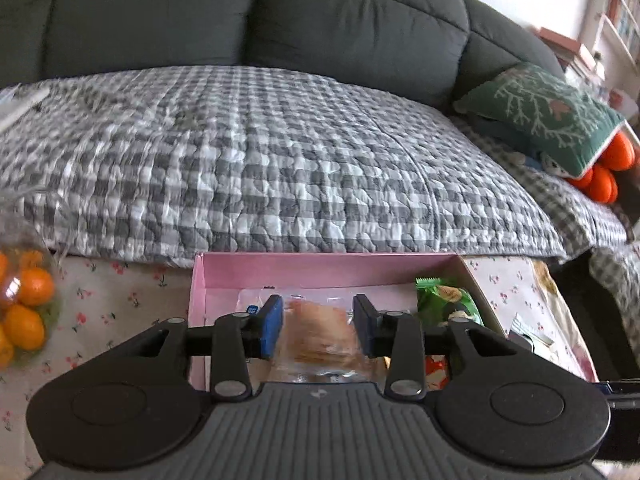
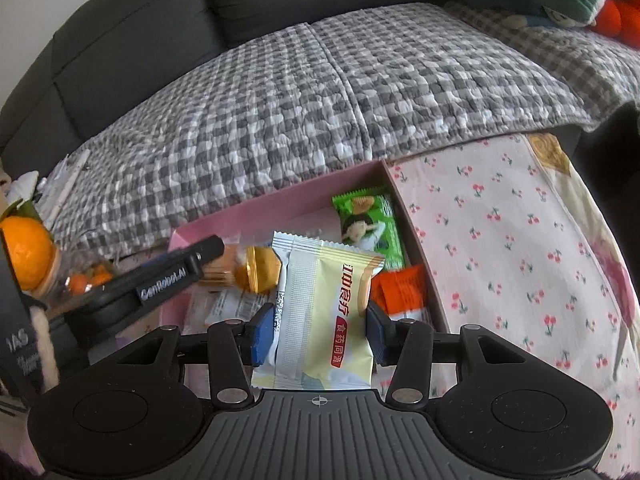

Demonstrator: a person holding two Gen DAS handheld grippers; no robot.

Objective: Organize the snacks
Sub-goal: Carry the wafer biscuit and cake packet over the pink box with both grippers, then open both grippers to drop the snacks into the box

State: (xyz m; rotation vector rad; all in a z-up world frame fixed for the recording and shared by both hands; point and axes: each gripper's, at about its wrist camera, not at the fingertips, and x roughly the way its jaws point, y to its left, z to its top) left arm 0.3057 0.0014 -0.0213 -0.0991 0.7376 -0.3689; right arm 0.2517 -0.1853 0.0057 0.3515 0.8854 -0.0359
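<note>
In the right wrist view, the right gripper (image 2: pixel 320 330) at the bottom centre is clenched on a pale yellow snack packet (image 2: pixel 326 312) with red print, its blue pads pressing both long edges, and the packet stands over the near part of a pink box (image 2: pixel 280 208). The box sits on a cloth with a cherry pattern (image 2: pixel 500 232), its far wall against the edge of a grey checked quilt (image 2: pixel 320 100) that covers a dark sofa (image 2: pixel 120 40). Inside the box lie a green packet (image 2: pixel 368 220) toward the upper right corner, an orange packet (image 2: pixel 404 286) below it along the right wall, and a gold-wrapped sweet (image 2: pixel 260 270) left of the yellow packet. The left gripper (image 2: pixel 180 272) reaches into the box from the left of that frame. In the left wrist view, the left gripper (image 1: pixel 318 330) hangs over the box (image 1: pixel 320 270) with its jaws released; a clear packet of biscuits (image 1: pixel 320 340), blurred, shows between the pads without touching them. A bag of oranges (image 1: pixel 24 304) lies at the left edge, and a green cushion (image 1: pixel 548 116) rests on the sofa at the upper right.
</note>
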